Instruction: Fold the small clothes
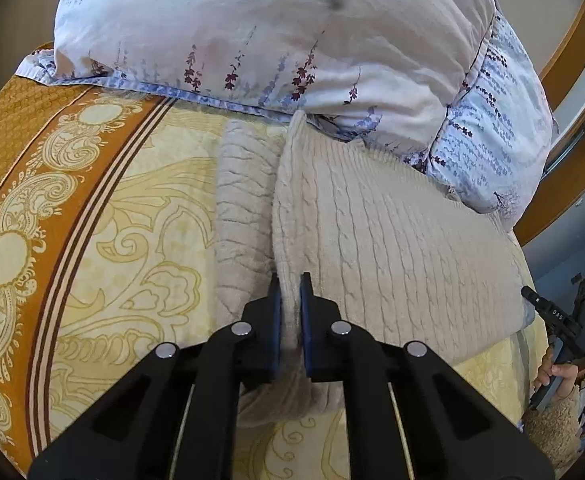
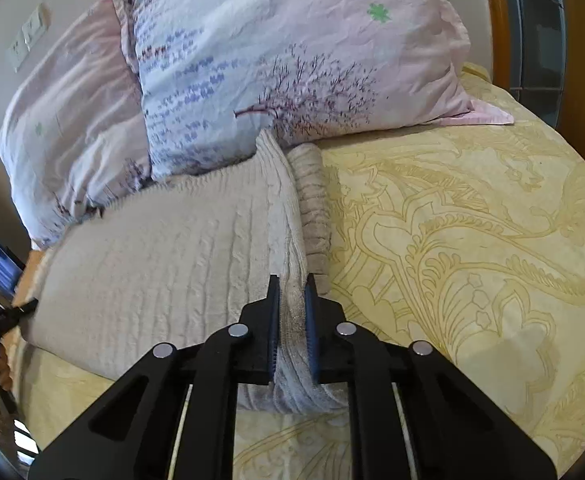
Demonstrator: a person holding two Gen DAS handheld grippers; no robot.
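The cream cable-knit sweater [image 1: 392, 240] lies on the bed [image 1: 132, 240] by the pillows [image 1: 252, 20]. It looks soft and floppy. The left gripper [image 1: 290, 320] and right gripper [image 2: 292, 320] each pinch a side edge, a good place to hold.

Cream cable-knit sweater [image 1: 392, 248] is lying on the bed, its far edge touching the pillows. One side is standing up as a raised fold running front to back. A ribbed sleeve [image 1: 244, 216] is lying flat just beside that ridge. In the right wrist view, the sweater [image 2: 164, 252] is spreading leftward, with the sleeve [image 2: 312, 208] to the right.
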